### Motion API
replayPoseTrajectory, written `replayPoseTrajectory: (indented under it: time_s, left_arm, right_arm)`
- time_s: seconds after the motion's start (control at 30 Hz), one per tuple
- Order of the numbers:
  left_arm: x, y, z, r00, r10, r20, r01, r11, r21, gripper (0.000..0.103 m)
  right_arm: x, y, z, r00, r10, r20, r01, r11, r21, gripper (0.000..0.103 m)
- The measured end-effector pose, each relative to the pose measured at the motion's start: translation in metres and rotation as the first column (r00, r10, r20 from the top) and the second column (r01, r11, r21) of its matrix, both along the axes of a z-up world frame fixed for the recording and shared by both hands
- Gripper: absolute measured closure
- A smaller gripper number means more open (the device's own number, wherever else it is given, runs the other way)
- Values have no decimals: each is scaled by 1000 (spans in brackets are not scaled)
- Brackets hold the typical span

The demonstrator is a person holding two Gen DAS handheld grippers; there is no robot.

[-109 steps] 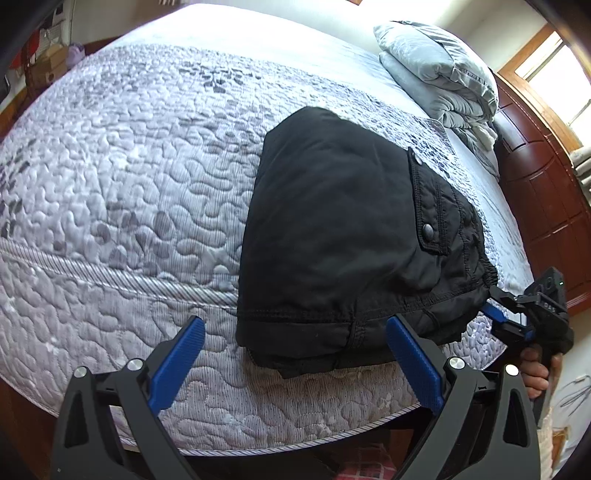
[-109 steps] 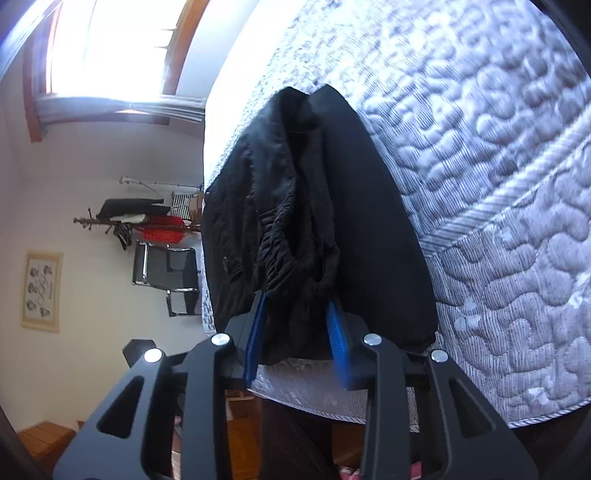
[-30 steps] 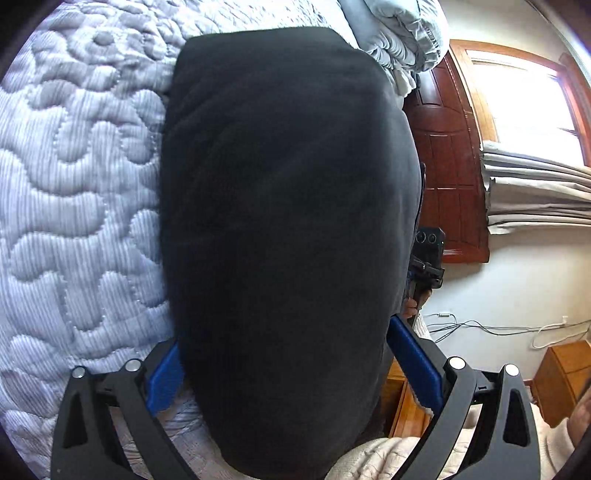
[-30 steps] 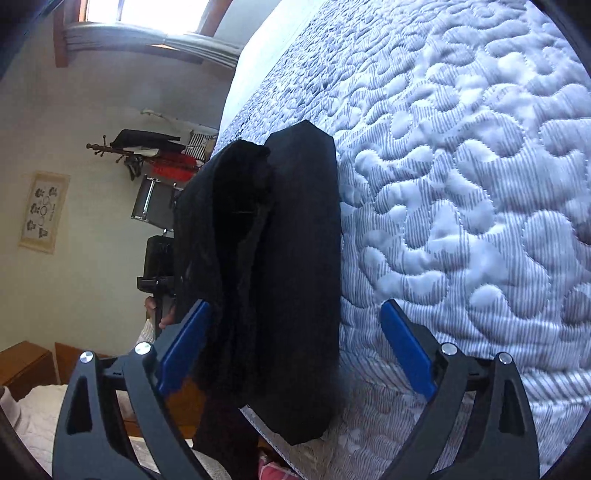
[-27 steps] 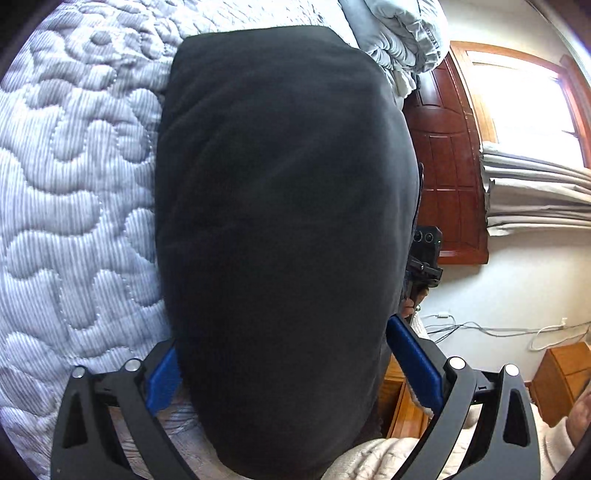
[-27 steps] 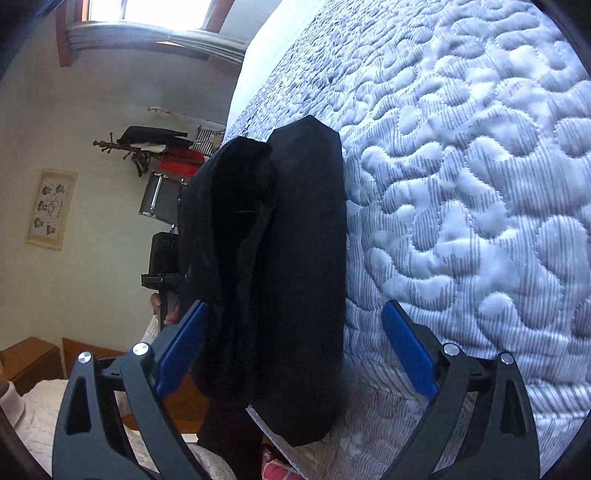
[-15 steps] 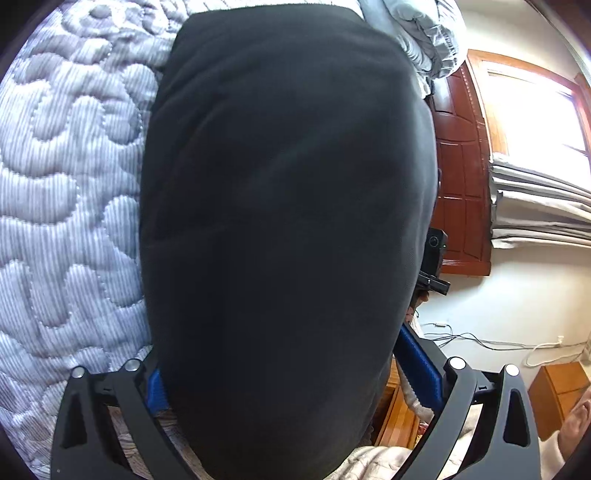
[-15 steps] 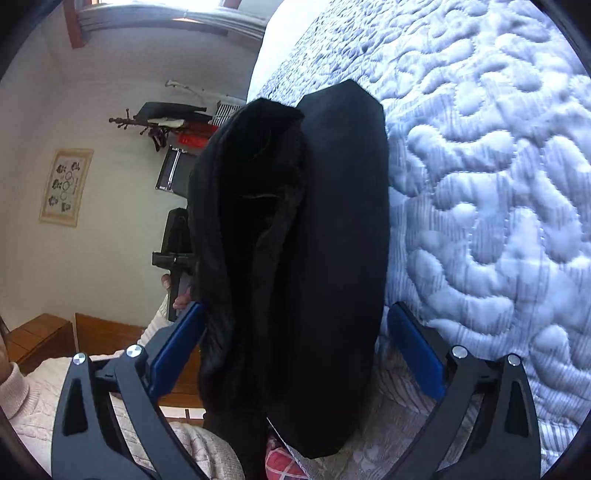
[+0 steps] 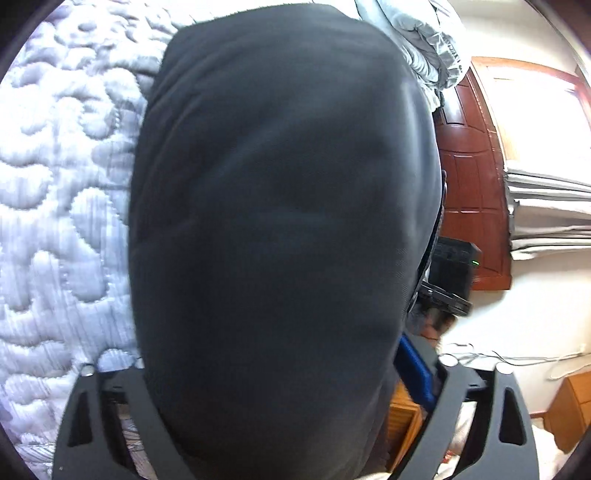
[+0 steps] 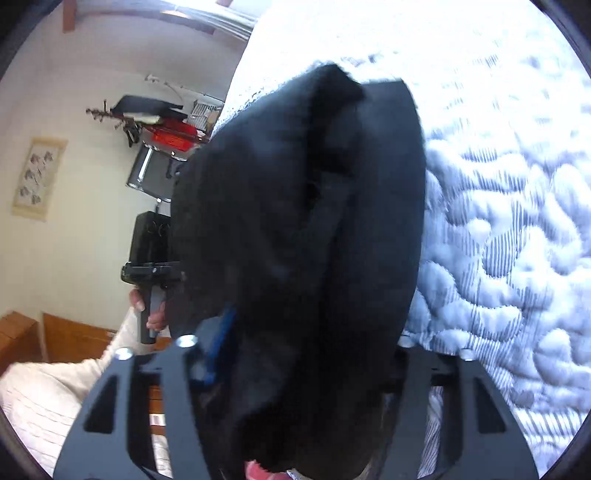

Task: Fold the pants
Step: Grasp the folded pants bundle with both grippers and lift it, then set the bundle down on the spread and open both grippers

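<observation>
Each claw point(image 9: 280, 398) point(image 10: 306, 354) straddles the folded pants point(image 9: 284, 221) – one per end – whether clenched, I cannot tell.

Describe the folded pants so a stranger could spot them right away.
Start at the grey quilted bedspread covering the bed. At its near edge sits a thick bundle, the folded pants, between both open grippers. It is plain black, unlike the pale grey bedding stacked beyond.

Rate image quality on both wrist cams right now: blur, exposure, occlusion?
Left wrist: the black pants fill most of the frame, soft and nearly featureless; the window at right is blown out. Right wrist: motion blur smears the quilted bedspread, its top washed out to white; the pants hide the centre.
</observation>
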State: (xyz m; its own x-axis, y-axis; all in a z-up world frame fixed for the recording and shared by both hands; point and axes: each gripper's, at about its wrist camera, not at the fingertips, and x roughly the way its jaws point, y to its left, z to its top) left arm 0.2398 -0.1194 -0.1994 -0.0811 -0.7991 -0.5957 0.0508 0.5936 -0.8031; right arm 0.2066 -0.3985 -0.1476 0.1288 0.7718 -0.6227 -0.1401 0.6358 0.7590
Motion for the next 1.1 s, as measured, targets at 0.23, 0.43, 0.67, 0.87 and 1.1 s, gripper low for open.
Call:
replayPoseTrajectory:
  time_s: [0.23,0.43,0.67,0.87,1.1]
  left_arm:
    - [-3,5,5,999,45,25,-44,997,-68,49]
    - [-1,1,10,996,48,73,-41,995,-96,60]
    - [13,-10,23,990,62,127,-44,989,-138,63]
    - [44,-2,56,978,96,185,-67,985,-157,64]
    - [95,14,70,966,141,218,-117,986,-118,63]
  right_arm:
    - [-2,37,48,986,57,157,-19,972,-234,66]
    - [-2,39,58,976,62,208,-6,966,-260,68]
    - [14,31,68,970,42,240,9,978,-208,69]
    - [53,27,87,966,36,254,-1,991,-136,70]
    - [133,37,77,979,53,194,-40,997,-70,70]
